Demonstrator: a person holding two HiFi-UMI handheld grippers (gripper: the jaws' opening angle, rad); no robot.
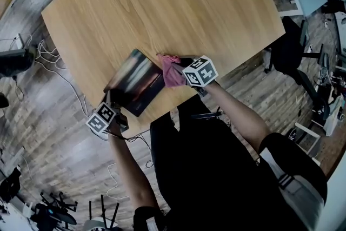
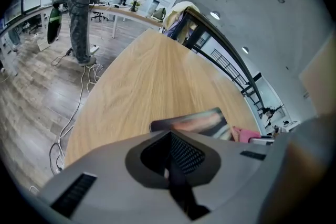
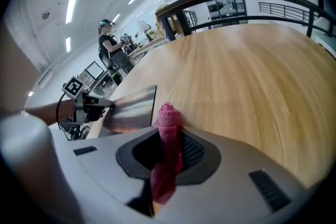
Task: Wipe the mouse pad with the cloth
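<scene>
While right tool (image 3: 169, 140) grips cloth (image 1: 172, 75), left tool (image 2: 170, 145) pinches mouse pad (image 1: 138, 81) (on table (image 1: 173, 2))

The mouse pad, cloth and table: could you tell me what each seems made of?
The mouse pad looks like a thin mat with a smooth, glossy printed top: light streaks across it. The cloth seems soft pink fuzzy fabric, bunched in folds. The table shows matt light wood grain, possibly laminate.
</scene>
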